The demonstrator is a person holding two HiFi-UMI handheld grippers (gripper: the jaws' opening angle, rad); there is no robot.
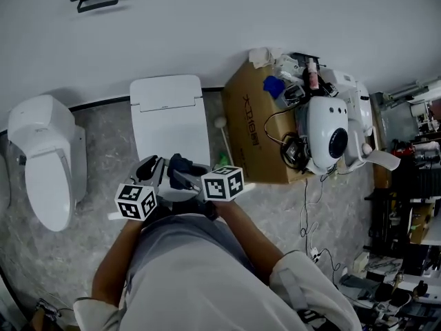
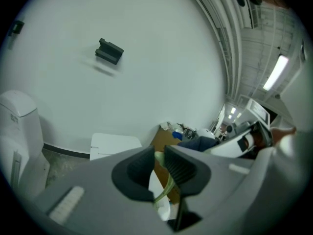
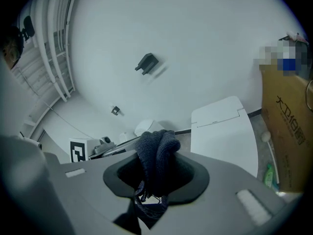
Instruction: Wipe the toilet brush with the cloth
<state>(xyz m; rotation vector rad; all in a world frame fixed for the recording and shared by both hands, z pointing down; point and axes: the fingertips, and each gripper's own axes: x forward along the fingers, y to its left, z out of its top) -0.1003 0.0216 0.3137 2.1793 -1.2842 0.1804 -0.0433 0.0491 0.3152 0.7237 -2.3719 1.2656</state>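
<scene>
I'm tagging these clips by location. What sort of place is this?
Probably a workshop or lab with a mock bathroom corner. A toilet and a second toilet stand by a bare wall, yet beside them are a cardboard box piled with equipment and cluttered shelves.

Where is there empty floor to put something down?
Bare floor lies between the left toilet and the closed toilet. Right of the cardboard box it is crowded with gear and cables.

Left tool (image 2: pixel 157 169): jaws clamped on thin pale-green toilet brush handle (image 2: pixel 167 186).
Right tool (image 3: pixel 155 175): jaws closed on dark blue knitted cloth (image 3: pixel 156 151).
Forearms (image 1: pixel 251 236): stretched forward, tools side by side.
</scene>
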